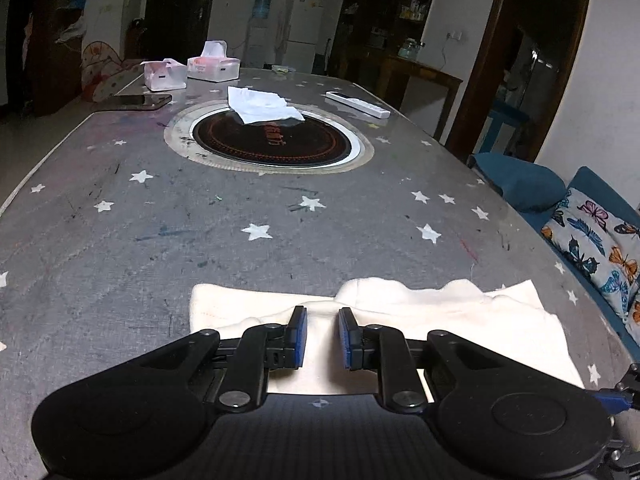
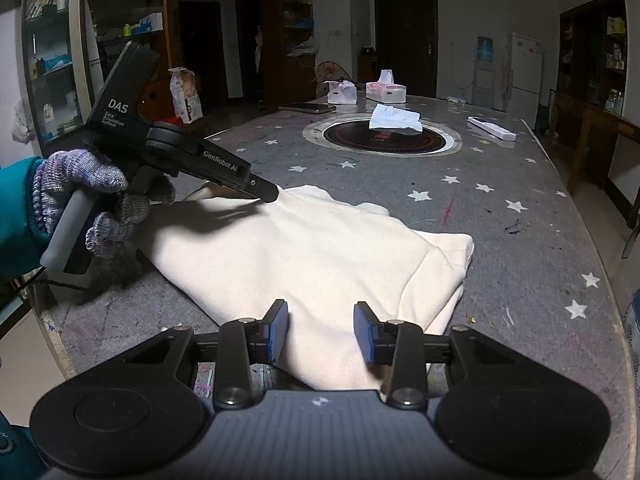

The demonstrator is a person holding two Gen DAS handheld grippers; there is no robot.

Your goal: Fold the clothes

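Lying on the star-patterned grey table (image 2: 500, 216), a cream garment (image 2: 304, 256) sits doubled into a thick pad, its long axis running left to right between both tongs.

Soft, fleecy, with rounded folds, it reaches under the right gripper (image 2: 321, 334), whose jaws stand apart over the near edge; the left gripper (image 1: 322, 338), also parted and holding nothing, rests at the far-left edge, a gloved hand (image 2: 92, 204) behind it.

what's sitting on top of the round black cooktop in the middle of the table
A crumpled white cloth lies on the far rim of the round black cooktop, overlapping its edge. Whatever is under the cloth is hidden.
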